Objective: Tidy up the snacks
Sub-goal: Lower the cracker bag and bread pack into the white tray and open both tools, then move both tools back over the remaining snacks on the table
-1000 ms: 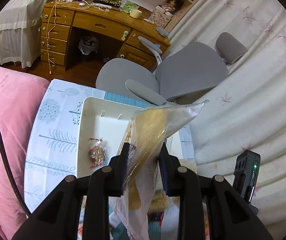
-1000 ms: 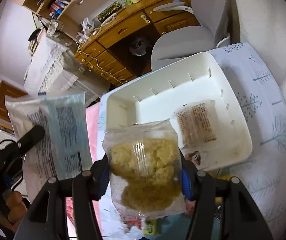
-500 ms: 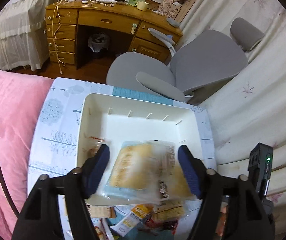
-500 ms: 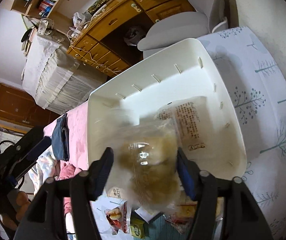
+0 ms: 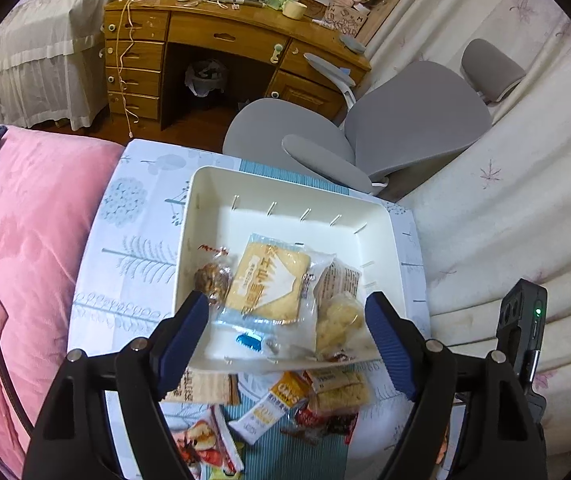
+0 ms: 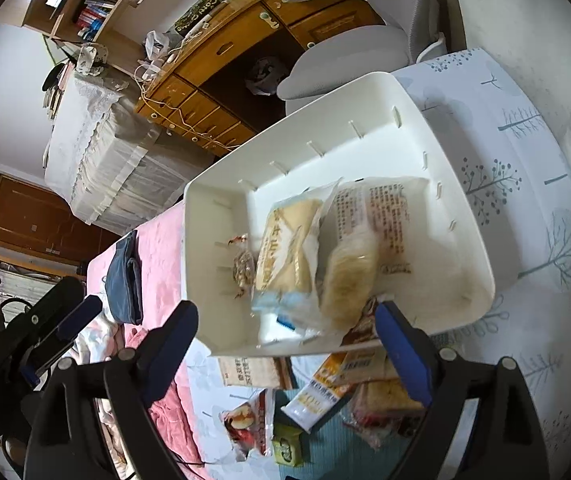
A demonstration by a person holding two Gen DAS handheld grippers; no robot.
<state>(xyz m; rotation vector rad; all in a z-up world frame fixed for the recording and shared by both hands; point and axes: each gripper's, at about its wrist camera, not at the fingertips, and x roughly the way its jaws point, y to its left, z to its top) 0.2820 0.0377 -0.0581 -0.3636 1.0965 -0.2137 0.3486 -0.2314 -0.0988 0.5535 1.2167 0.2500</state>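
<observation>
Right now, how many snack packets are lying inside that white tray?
4, maybe more underneath. In the white tray: a small brown twist-wrapped sweet at its left, a flat cracker pack beside it, a pale puffed-snack bag, and a text-printed packet on the right.

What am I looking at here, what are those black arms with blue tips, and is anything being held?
These are two hand-held grabbing tools, not a robot; a person carries one in each hand, and each has a wide-angle camera looking along its fingers. One picture looks out from the left claw, the other from the right claw. The blue tips are the gripping pads. Both claws have just been opening and now hold nothing. Below them a white tray sits on a tree-patterned tablecloth. In the tray lie a biscuit packet, a clear bag of pale snacks and a small brown wrapped sweet. More loose snacks lie on the cloth in front of the tray.
</observation>
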